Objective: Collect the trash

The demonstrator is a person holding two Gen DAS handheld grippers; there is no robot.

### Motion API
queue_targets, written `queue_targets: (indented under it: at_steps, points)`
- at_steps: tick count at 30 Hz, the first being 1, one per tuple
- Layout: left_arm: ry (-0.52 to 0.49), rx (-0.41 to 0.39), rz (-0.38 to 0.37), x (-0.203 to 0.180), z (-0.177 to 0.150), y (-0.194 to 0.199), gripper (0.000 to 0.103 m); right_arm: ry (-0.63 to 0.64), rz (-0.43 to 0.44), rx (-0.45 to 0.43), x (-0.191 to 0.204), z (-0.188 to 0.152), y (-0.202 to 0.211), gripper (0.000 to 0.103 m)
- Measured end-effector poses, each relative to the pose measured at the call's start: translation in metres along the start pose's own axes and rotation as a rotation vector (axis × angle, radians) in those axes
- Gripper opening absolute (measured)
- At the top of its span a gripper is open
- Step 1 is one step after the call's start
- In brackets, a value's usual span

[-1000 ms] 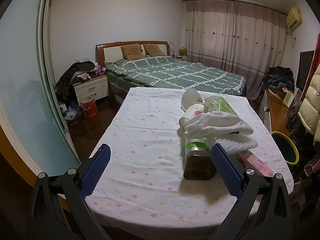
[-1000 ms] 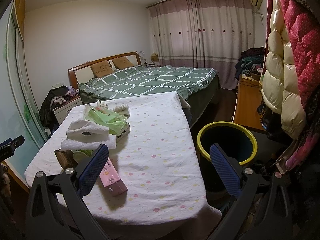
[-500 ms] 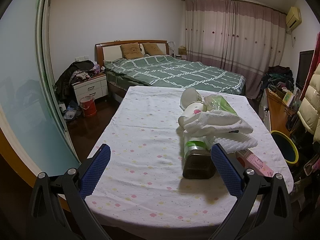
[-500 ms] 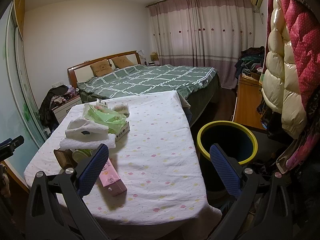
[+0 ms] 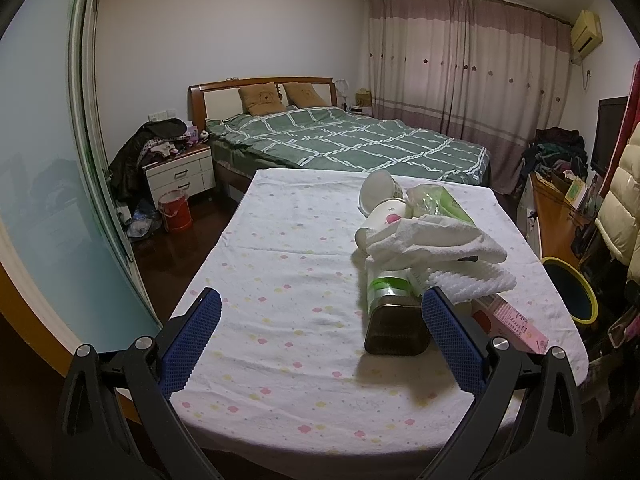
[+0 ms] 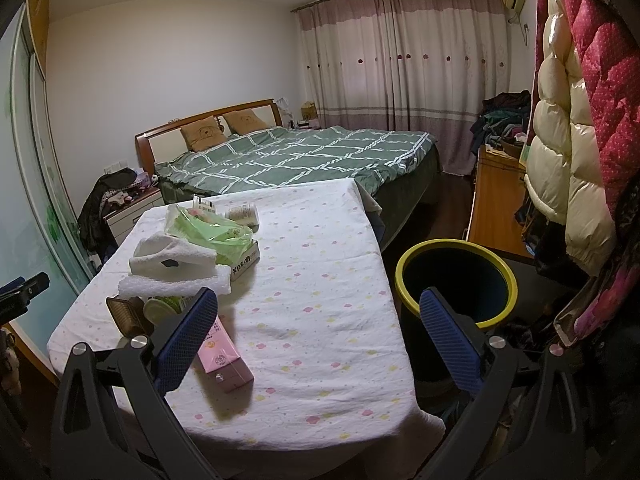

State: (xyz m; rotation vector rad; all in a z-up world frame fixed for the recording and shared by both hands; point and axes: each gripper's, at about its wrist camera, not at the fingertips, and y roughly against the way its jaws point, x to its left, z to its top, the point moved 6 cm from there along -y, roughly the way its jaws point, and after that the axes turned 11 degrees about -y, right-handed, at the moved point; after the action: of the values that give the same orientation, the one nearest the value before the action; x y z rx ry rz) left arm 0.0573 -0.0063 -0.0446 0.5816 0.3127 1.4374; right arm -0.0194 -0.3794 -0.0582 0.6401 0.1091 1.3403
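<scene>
Hovering over the flower-dotted white tabletop [image 5: 280, 280], both grippers' jaws gape wide and empty. Piled rubbish includes a pink rectangular carton [image 6: 224, 356] near the yellow-rimmed dark bin [image 6: 456, 280].

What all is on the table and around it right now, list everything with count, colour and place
table: one, white floral cloth, foreground
pink box: one, table's near edge
dark tin: one, brown, on its side
white towels: two, stacked on the pile
green packet: one, on a flat box
paper cups: two, white, behind the pile
bin: one, dark, yellow rim, right of table
bed: one, green plaid, behind
left gripper: blue pads, open
right gripper: blue pads, open
</scene>
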Motion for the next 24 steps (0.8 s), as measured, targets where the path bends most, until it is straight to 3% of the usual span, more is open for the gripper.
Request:
queue_targets:
  at_steps: [24]
  points:
    - [-0.010, 0.013, -0.004, -0.0037, -0.0018, -0.0056, 0.099, 0.000, 0.000, 0.010, -0.0007, -0.0029, -0.0030, 0.097]
